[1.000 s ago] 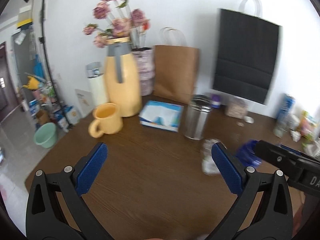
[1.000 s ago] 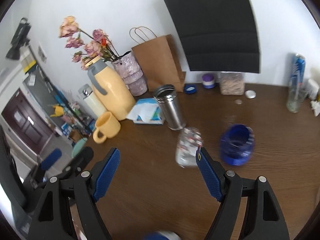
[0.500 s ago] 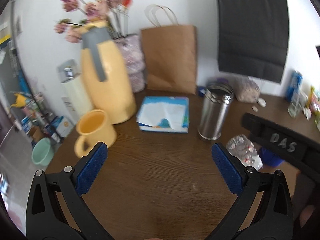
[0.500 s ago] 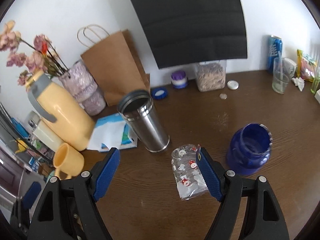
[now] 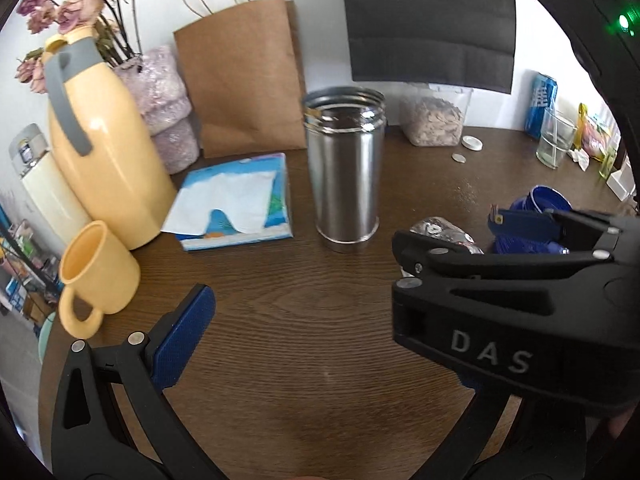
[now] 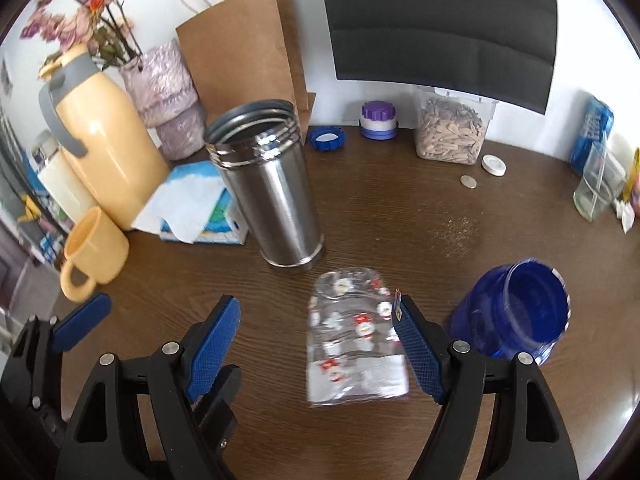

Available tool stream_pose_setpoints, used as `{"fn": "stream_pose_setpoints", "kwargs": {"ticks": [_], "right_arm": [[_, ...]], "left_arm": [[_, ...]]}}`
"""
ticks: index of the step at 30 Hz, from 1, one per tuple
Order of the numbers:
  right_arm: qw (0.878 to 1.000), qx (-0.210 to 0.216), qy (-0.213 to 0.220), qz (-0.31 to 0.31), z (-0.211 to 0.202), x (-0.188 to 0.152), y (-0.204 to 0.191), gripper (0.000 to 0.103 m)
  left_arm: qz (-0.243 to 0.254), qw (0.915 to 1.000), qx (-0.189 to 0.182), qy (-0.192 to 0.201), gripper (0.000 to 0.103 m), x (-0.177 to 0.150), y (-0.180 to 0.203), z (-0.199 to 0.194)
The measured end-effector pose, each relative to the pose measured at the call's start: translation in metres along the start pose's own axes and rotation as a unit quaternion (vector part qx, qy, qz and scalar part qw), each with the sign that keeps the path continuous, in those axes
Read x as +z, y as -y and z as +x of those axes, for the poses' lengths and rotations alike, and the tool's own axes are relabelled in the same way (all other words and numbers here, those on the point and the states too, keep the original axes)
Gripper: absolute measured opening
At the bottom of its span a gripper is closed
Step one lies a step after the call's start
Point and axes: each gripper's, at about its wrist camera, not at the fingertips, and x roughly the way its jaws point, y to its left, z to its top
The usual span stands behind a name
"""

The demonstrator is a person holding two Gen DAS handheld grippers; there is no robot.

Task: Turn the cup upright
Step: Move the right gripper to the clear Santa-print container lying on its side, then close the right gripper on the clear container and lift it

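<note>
Lying on its side between the wide-spread right gripper [image 6: 316, 344] pads: clear cup [image 6: 354, 336]; left gripper [image 5: 320, 320] wide too

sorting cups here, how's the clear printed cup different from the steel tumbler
The clear printed cup lies on its side; the steel tumbler stands upright, mouth up. The clear printed cup is see-through with small red figures; the steel tumbler is opaque and shiny. The cup is shorter. Both rest on the wooden table, untouched by the open right gripper.

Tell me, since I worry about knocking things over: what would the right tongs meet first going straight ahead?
Probably the clear printed cup lying between the open right tongs, nearer the right-hand finger; beyond it stands the steel tumbler. Depth is uncertain.
</note>
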Motion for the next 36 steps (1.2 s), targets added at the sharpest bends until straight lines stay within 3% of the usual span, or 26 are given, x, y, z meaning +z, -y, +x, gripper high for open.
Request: {"fn": "stream_pose_setpoints", "kwargs": {"ticks": [4, 7, 10, 11, 13, 19, 24, 27, 30, 36], "right_arm": [[1.000, 0.023, -0.012, -0.006, 0.007, 0.002, 0.018, 0.082], [0.999, 0.001, -0.015, -0.048, 0.021, -0.004, 0.019, 0.082], [0.997, 0.039, -0.041, -0.046, 0.035, -0.008, 0.021, 0.081], [0.997, 0.042, -0.048, -0.048, 0.039, -0.008, 0.020, 0.080], [0.997, 0.038, -0.056, -0.046, 0.044, -0.005, 0.021, 0.065], [0.992, 0.068, -0.064, -0.080, 0.044, -0.002, 0.016, 0.064], [0.975, 0.118, -0.073, -0.175, 0.036, -0.014, 0.000, 0.065], [0.964, 0.143, -0.076, -0.210, 0.033, -0.023, -0.006, 0.065], [0.954, 0.165, -0.077, -0.238, 0.032, -0.027, -0.014, 0.065], [0.939, 0.196, -0.083, -0.269, 0.028, -0.031, -0.026, 0.069]], "left_arm": [[0.015, 0.9996, -0.023, -0.003, 0.103, -0.001, 0.015, 0.008], [0.032, 0.9989, -0.033, -0.004, 0.103, -0.002, 0.027, 0.012], [0.046, 0.9981, -0.040, -0.007, 0.103, -0.001, 0.036, 0.018], [0.049, 0.9978, -0.044, -0.010, 0.103, -0.001, 0.039, 0.021], [0.044, 0.9977, -0.051, -0.012, 0.103, 0.000, 0.039, 0.025], [0.050, 0.9964, -0.068, -0.011, 0.103, 0.000, 0.035, 0.026], [0.104, 0.9920, -0.072, -0.002, 0.103, -0.020, 0.025, 0.008], [0.147, 0.9879, -0.049, 0.010, 0.103, -0.037, 0.021, 0.006], [0.158, 0.9867, -0.038, 0.001, 0.103, -0.046, 0.015, 0.013], [0.162, 0.9840, -0.075, -0.003, 0.103, -0.053, 0.023, 0.010]]}}
